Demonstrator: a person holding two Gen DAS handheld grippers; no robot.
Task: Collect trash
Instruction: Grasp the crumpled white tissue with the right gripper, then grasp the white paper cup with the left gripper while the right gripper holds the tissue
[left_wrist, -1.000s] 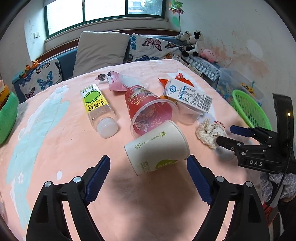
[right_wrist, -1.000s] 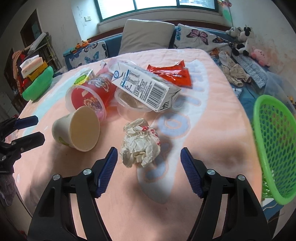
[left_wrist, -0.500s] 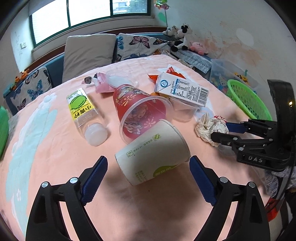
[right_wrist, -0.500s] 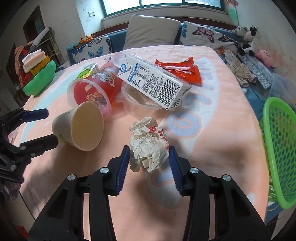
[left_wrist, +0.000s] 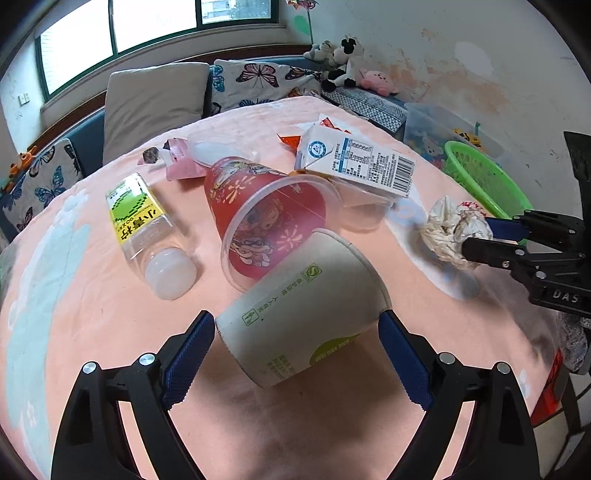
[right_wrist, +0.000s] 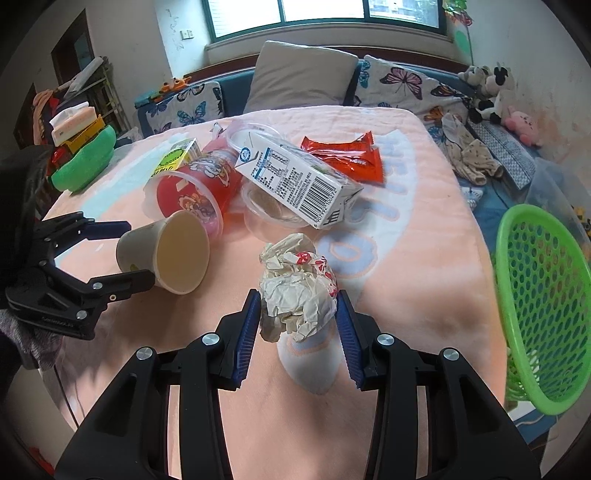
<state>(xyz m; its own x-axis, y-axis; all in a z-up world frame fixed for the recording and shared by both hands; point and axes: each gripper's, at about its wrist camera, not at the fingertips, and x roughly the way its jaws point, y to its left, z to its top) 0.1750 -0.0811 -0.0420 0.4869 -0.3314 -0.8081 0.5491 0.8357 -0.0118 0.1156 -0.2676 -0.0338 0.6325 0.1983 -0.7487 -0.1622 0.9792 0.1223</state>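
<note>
Trash lies on a pink blanket-covered table. My right gripper (right_wrist: 298, 325) is shut on a crumpled paper ball (right_wrist: 295, 291), held just above the blanket; the ball also shows in the left wrist view (left_wrist: 454, 230). My left gripper (left_wrist: 295, 350) is open, its pads on either side of a white paper cup (left_wrist: 306, 314) lying on its side; the cup also shows in the right wrist view (right_wrist: 166, 254). Behind it lie a red plastic cup (left_wrist: 266, 218), a milk carton (left_wrist: 354, 164) and a clear bottle (left_wrist: 147, 225).
A green mesh basket (right_wrist: 543, 295) stands off the table's right edge. Red snack wrappers (right_wrist: 343, 155) and a clear plastic tub (right_wrist: 266, 210) lie near the carton. A pink wrapper (left_wrist: 173, 158) lies further back. Pillows and plush toys line the sofa behind.
My right gripper closed on the paper ball and lifted it slightly. My left gripper moved forward until its open pads flank the white cup.
</note>
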